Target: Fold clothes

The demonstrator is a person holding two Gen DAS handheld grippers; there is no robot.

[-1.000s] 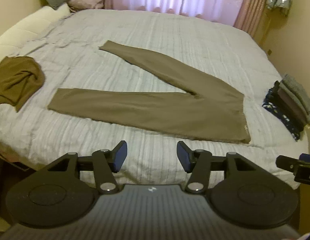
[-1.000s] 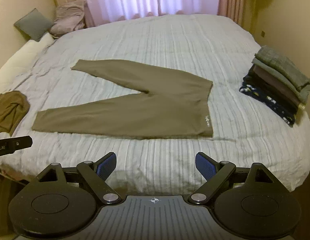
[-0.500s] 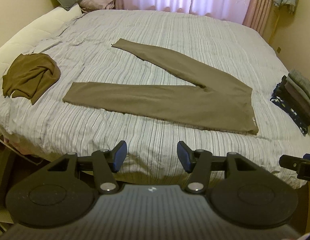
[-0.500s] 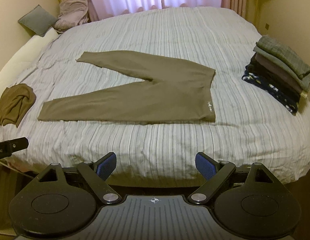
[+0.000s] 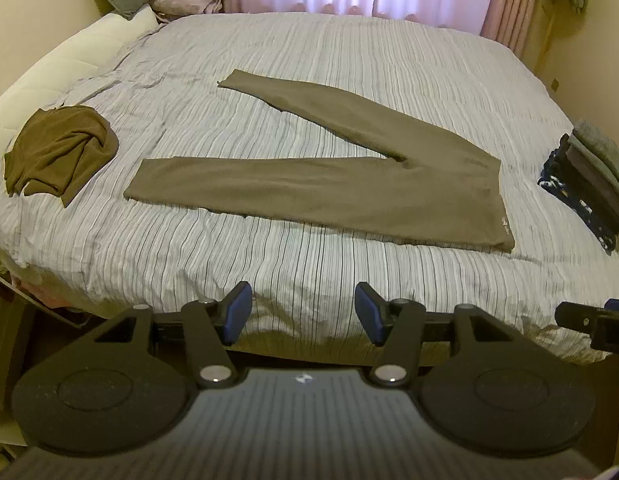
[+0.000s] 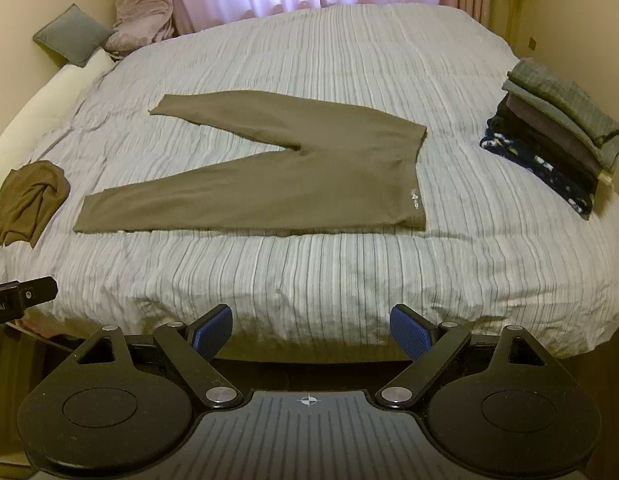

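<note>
I kept my left gripper (image 5: 303, 312) and right gripper (image 6: 311, 330) wide and empty. The brown pants (image 6: 269, 172) lay flat ahead of them on the bed (image 6: 309, 272), legs spread apart, easy to grab. Folded clothes (image 6: 557, 128) sat far right.

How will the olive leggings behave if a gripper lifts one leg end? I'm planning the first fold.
The olive leggings lie flat and thin on the striped duvet, so they will probably drape limply rather than hold shape. The fabric looks light; a pinched end likely lifts easily. The duvet's ridges may drag on whatever trails.
</note>
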